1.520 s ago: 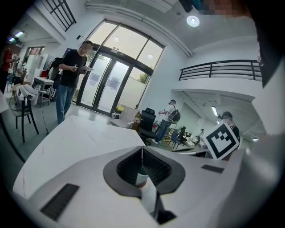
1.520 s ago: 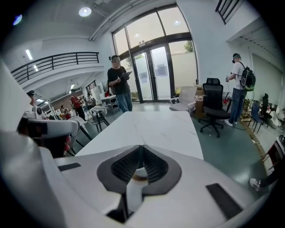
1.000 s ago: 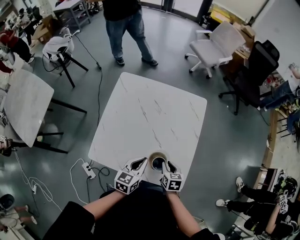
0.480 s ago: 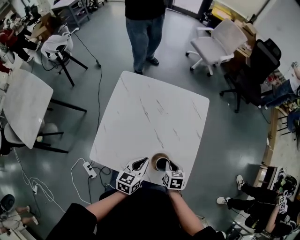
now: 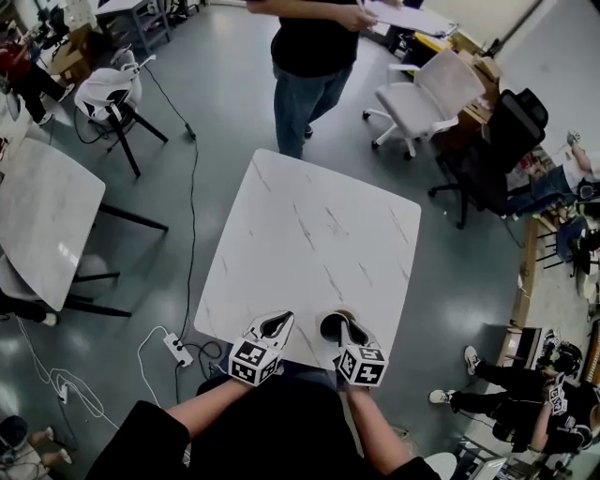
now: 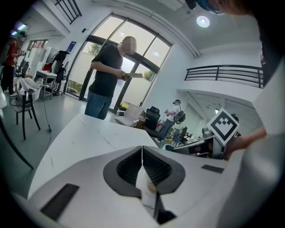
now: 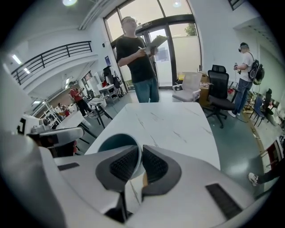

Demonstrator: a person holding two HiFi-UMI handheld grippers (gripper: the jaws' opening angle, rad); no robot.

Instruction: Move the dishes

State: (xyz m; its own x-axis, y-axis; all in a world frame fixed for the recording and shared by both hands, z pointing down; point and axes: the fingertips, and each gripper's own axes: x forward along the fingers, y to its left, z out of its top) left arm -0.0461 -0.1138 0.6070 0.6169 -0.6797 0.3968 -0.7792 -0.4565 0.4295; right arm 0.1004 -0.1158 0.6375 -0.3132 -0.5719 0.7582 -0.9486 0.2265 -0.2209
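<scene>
The right gripper (image 5: 336,326) now clamps the wall of a teal-lined cup (image 5: 330,324) at the near edge of the white marble table (image 5: 309,234), its jaws having just been closing. A second ago they stood wide around the cup, which then sat just beside the left gripper (image 5: 281,322). A gap of bare tabletop now shows between the two. The standing person (image 5: 314,47), earlier well back from the table's far side, is now close to its far edge, holding papers (image 5: 403,17).

In the right gripper view, the cup (image 7: 116,143) has its rim running down between the fingers. The left finger (image 7: 122,164) sits inside the bowl and the right finger (image 7: 156,165) presses from outside. The left gripper (image 6: 142,149) is pressed together on nothing, with the cup off to its right.
</scene>
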